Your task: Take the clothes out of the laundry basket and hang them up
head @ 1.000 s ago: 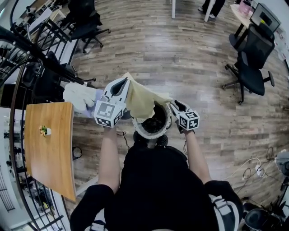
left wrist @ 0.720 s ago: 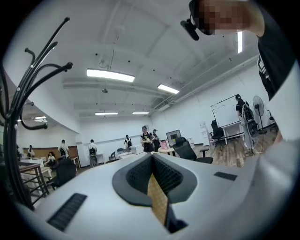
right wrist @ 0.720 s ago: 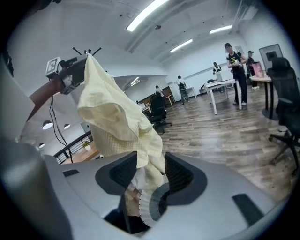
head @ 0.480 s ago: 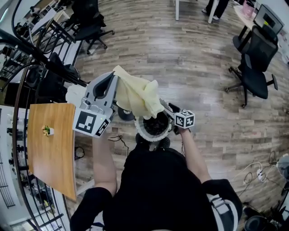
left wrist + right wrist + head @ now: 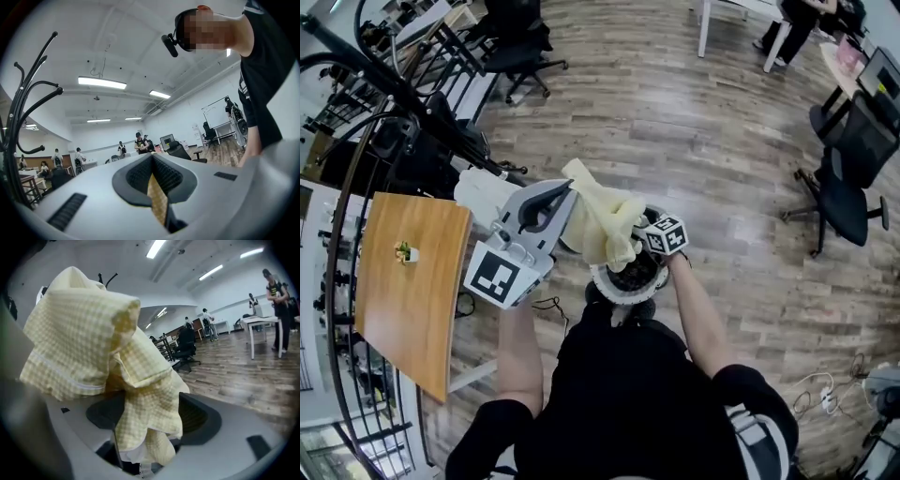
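A pale yellow checked garment (image 5: 605,220) hangs bunched above the round laundry basket (image 5: 602,277), which stands on the floor just in front of the person. My left gripper (image 5: 562,193) is raised at the cloth's left side and is shut on a thin fold of the garment (image 5: 157,200). My right gripper (image 5: 639,231) sits against the cloth's right side. Its jaws are opening, wide apart, and the garment (image 5: 93,333) drapes loosely down between them; the right pad (image 5: 199,416) stands apart from the cloth.
A black coat rack (image 5: 412,89) with curved hooks (image 5: 33,98) stands at the left, with a white cloth (image 5: 483,192) on it. A wooden table (image 5: 408,281) is at the near left. Office chairs (image 5: 853,178) and people are farther off.
My left gripper has lifted the yellow garment higher and nearer the head camera. My right gripper came up against the cloth and its jaws spread apart.
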`<act>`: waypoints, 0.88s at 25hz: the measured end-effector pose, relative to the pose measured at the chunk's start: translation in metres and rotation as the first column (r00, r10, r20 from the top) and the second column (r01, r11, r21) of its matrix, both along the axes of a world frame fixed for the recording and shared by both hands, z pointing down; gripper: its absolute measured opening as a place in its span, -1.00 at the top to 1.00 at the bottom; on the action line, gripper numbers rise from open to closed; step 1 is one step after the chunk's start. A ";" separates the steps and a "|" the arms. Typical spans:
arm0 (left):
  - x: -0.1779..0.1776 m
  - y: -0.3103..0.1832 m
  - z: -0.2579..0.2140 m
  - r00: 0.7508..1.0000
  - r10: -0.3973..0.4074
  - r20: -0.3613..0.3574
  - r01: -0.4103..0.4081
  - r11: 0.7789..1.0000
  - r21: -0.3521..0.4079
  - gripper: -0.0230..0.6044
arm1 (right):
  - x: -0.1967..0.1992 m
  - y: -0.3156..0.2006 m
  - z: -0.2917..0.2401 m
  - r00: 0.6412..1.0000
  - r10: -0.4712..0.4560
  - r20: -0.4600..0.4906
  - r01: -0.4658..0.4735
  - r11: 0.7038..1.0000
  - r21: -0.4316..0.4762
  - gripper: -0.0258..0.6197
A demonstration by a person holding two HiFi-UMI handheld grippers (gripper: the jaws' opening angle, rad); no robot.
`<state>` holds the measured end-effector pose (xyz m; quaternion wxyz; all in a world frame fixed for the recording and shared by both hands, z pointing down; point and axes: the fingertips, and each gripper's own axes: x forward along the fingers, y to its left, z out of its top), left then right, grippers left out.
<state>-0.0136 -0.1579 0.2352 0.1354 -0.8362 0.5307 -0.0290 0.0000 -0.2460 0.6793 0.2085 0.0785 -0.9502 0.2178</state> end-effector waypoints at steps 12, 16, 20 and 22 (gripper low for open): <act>-0.101 0.052 0.039 0.969 -0.244 -0.046 0.239 0.966 -0.102 0.86 | -0.040 -0.018 -0.047 0.965 0.124 0.232 -0.082 0.980 -0.181 0.89; -0.134 0.078 0.062 0.938 -0.333 -0.099 0.317 0.937 -0.149 0.86 | -0.029 -0.043 -0.079 0.931 0.190 0.313 -0.128 0.970 -0.206 0.89; -0.153 0.083 0.087 0.916 -0.389 -0.095 0.366 0.909 -0.199 0.86 | -0.018 -0.056 -0.118 0.879 0.236 0.413 -0.148 0.961 -0.233 0.89; -0.160 0.083 0.103 0.908 -0.406 -0.104 0.377 0.899 -0.221 0.86 | -0.015 -0.058 -0.134 0.856 0.241 0.458 -0.143 0.960 -0.239 0.89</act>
